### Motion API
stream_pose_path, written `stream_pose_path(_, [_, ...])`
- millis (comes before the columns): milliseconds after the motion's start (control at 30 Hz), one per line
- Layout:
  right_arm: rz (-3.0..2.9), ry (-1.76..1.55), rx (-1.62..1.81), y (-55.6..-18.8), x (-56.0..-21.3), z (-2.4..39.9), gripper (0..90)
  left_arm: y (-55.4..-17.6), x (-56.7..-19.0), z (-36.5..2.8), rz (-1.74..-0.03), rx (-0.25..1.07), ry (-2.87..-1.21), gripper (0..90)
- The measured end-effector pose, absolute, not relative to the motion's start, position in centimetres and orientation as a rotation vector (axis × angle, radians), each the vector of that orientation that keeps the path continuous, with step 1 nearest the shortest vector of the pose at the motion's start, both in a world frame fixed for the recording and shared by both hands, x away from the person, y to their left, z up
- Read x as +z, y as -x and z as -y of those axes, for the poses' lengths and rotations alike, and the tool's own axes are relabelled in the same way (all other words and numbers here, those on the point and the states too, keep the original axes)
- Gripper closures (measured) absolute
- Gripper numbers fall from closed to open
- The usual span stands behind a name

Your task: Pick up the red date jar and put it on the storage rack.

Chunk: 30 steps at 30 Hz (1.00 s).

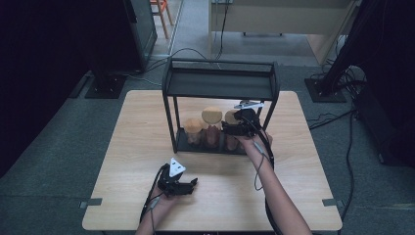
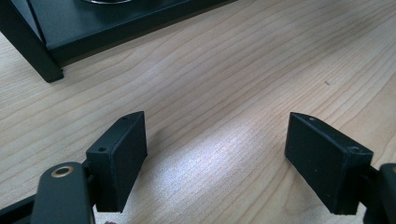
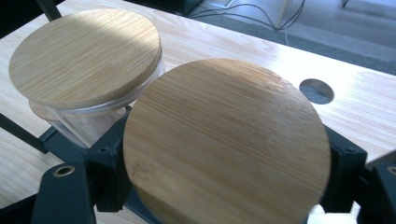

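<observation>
A black two-level rack stands on the wooden table. On its lower shelf are three clear jars with round bamboo lids: left, middle and right. My right gripper reaches in under the top shelf to the right jar. In the right gripper view its jaws sit against both sides of that jar, under the lid, with my right gripper shut on it. The neighbouring jar stands close behind. My left gripper rests low over bare table, and my left gripper is open.
The rack's front leg and base lie just ahead of the left gripper. A round grey spot marks the tabletop beyond the held jar. Cables run across the floor around the table, and a dark stand is behind it at the left.
</observation>
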State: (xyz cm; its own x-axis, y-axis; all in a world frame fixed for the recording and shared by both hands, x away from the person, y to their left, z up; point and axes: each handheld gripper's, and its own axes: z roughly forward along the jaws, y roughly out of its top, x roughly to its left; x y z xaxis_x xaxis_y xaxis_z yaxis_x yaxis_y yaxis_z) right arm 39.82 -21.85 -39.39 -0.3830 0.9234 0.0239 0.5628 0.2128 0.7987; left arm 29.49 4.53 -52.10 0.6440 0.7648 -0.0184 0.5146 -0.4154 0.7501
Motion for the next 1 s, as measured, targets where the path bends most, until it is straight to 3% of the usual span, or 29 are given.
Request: stream_pose_path(1000, [-1.982,-1.331,0.944,-36.6,-40.1,21.4,21.8,-29.5,-52.1,-4.5,-0.989,0.431,-2.113,21.4])
